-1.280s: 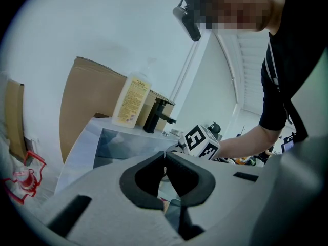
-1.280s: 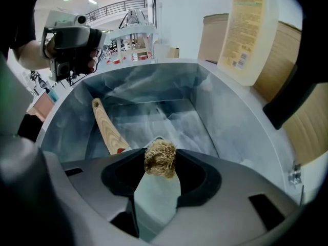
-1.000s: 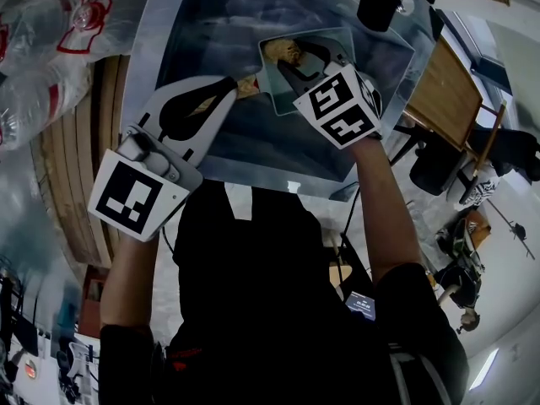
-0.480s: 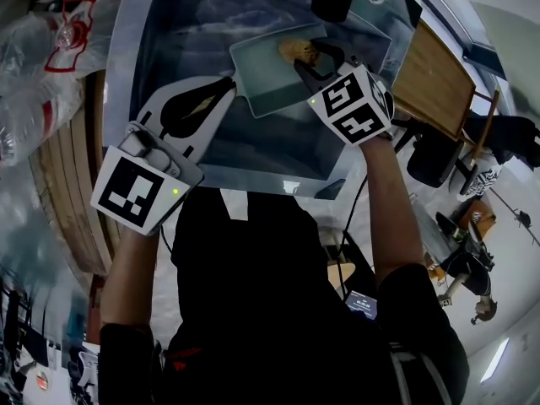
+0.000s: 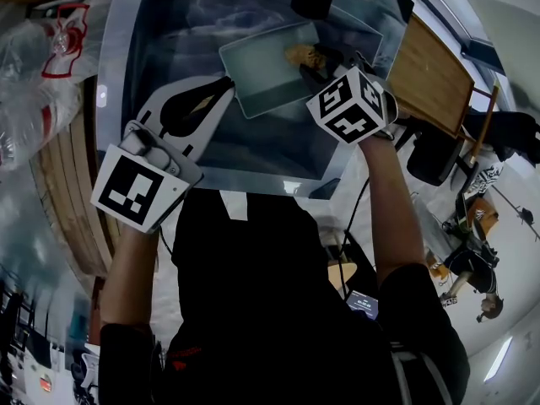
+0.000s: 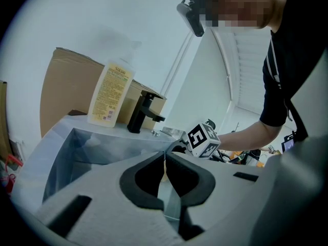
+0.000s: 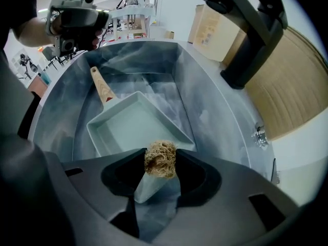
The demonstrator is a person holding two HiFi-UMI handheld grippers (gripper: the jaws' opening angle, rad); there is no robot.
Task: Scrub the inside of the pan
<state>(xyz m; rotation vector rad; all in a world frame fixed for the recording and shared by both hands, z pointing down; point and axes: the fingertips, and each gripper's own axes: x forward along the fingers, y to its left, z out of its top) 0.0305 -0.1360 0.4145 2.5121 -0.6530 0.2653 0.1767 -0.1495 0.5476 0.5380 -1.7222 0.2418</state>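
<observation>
Brown fibrous scrubber (image 7: 160,160) is clamped between the right tongs (image 7: 160,157) and held at the near rim of the pale-green rectangular pan (image 7: 134,129). The pan is set in the steel sink (image 7: 205,101), wooden handle (image 7: 101,86) angled toward the left tongs (image 6: 164,157). Those are closed tip to tip, with nothing seen gripped. Black tap (image 6: 142,111) and soap bottle (image 6: 110,94) are stood on the surface (image 6: 102,129) behind.

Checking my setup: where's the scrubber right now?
In the right gripper view, the scrubber sits clamped in the right gripper, at the near end of the pan.
</observation>
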